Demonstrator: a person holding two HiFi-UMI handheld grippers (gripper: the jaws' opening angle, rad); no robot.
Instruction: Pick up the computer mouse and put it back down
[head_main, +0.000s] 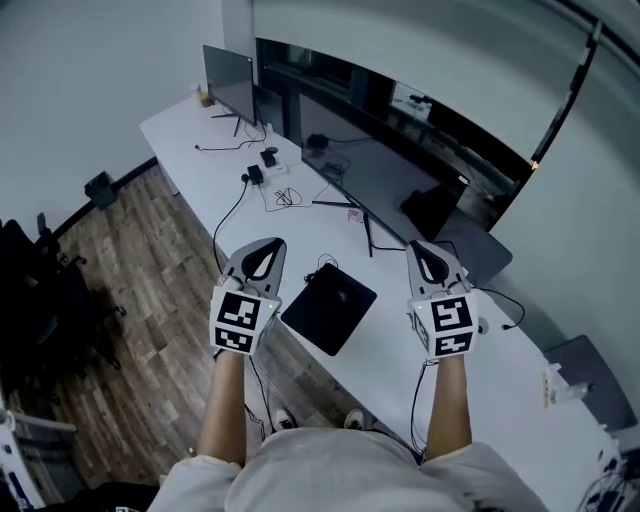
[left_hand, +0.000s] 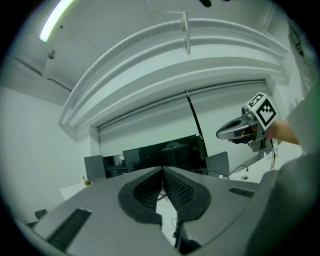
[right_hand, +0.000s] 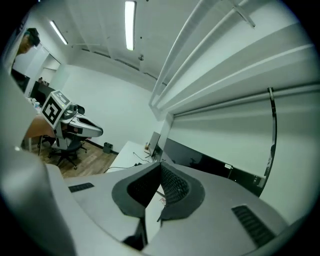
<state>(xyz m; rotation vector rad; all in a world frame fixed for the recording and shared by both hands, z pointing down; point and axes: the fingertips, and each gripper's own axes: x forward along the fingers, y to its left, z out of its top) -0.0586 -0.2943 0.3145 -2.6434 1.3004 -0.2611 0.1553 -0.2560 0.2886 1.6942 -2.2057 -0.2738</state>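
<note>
Both grippers are held up high over the white desk (head_main: 395, 365), pointing about level toward the monitors. My left gripper (head_main: 262, 256) (left_hand: 162, 171) has its jaws together with nothing between them. My right gripper (head_main: 430, 258) (right_hand: 160, 166) is likewise shut and empty. A black mouse pad (head_main: 328, 308) lies on the desk below, between the two grippers. I cannot make out a mouse on it; black on black hides any shape. Each gripper view catches the other gripper off to its side: the right gripper (left_hand: 236, 131) and the left gripper (right_hand: 82, 128).
A wide dark monitor (head_main: 400, 165) runs along the desk's far edge, with a smaller monitor (head_main: 230, 85) at the far left end. Cables and small devices (head_main: 262, 170) lie in front of them. Wooden floor and a black office chair (head_main: 35, 290) are to the left.
</note>
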